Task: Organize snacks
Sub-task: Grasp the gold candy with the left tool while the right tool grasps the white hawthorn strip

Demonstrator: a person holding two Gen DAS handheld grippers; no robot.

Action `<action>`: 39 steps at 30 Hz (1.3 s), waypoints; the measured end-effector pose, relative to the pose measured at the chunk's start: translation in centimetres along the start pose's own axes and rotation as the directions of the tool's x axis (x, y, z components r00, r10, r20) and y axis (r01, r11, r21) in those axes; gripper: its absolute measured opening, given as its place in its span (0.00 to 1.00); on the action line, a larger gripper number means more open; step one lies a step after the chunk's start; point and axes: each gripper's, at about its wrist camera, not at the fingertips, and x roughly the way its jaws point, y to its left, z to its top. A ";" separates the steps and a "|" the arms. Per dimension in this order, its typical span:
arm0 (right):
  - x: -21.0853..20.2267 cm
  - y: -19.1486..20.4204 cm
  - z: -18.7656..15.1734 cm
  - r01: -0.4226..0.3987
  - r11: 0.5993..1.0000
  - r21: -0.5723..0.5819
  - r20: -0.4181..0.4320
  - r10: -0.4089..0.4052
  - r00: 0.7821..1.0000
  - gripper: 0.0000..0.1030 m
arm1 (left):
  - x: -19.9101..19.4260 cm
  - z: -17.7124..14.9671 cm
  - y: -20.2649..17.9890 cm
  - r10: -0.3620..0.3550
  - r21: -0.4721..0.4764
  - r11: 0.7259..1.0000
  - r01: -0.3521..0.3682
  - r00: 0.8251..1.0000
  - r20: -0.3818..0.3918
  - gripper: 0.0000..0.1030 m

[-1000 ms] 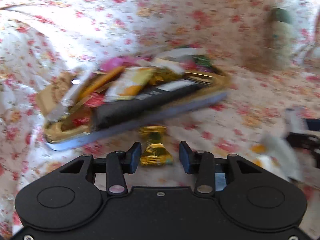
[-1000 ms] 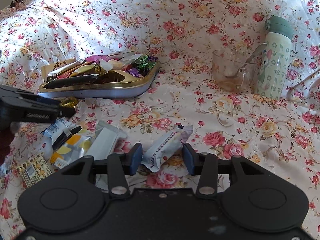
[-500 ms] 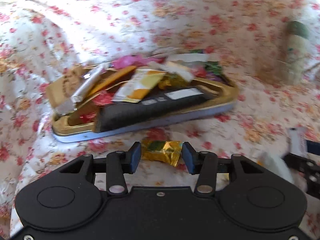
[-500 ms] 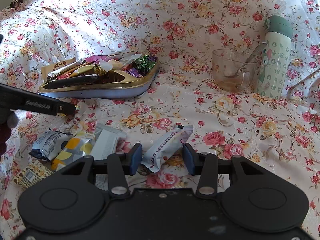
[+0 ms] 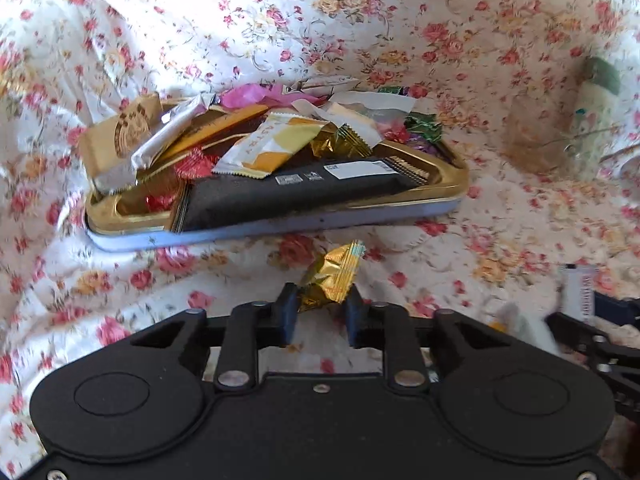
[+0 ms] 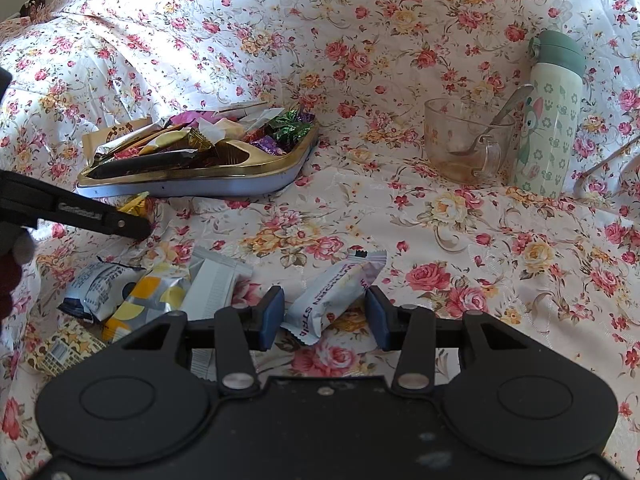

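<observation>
A gold-rimmed tray (image 5: 280, 224) heaped with wrapped snacks lies on the floral cloth, and in the right wrist view it is the tray (image 6: 208, 188) at upper left. Just in front of it, my left gripper (image 5: 320, 304) is shut on a gold-wrapped candy (image 5: 332, 276), which sticks up from between the pads. The right wrist view shows that left gripper (image 6: 136, 220) from the side with the candy (image 6: 136, 202) at its tip. My right gripper (image 6: 323, 294) is open, and a white snack packet (image 6: 340, 284) lies on the cloth between its fingers.
Several loose snack packets (image 6: 152, 300) lie left of the right gripper. A glass cup with a spoon (image 6: 464, 140) and a pale green bottle (image 6: 548, 120) stand at the right. The cloth (image 6: 400, 220) rises in folds behind the tray. A person's hand (image 6: 8, 264) shows at the left edge.
The left gripper's jaws have closed on the gold candy, which now stands tilted up between the pads instead of lying flat. The right gripper and its packet have not moved.
</observation>
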 end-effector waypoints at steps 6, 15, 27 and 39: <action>0.0 0.0 0.0 0.000 1.000 0.000 0.000 0.000 1.000 0.45 | -2.3 -1.2 -0.1 -0.062 0.003 0.998 0.062 0.997 -0.037 0.19; 0.0 0.0 0.0 0.001 1.000 -0.001 0.001 -0.001 1.000 0.45 | -5.1 -0.9 -2.4 -0.004 0.107 0.994 0.004 1.000 -0.003 0.36; 0.1 0.0 -0.1 -0.001 1.000 0.004 0.003 0.001 1.000 0.45 | 1.3 2.5 -1.2 0.105 -0.190 0.973 -0.132 0.984 -0.144 0.46; 0.1 -0.1 -0.1 -0.003 1.000 0.009 0.005 0.003 1.000 0.45 | 0.1 1.2 0.9 0.035 -0.238 0.969 -0.067 0.990 -0.139 0.46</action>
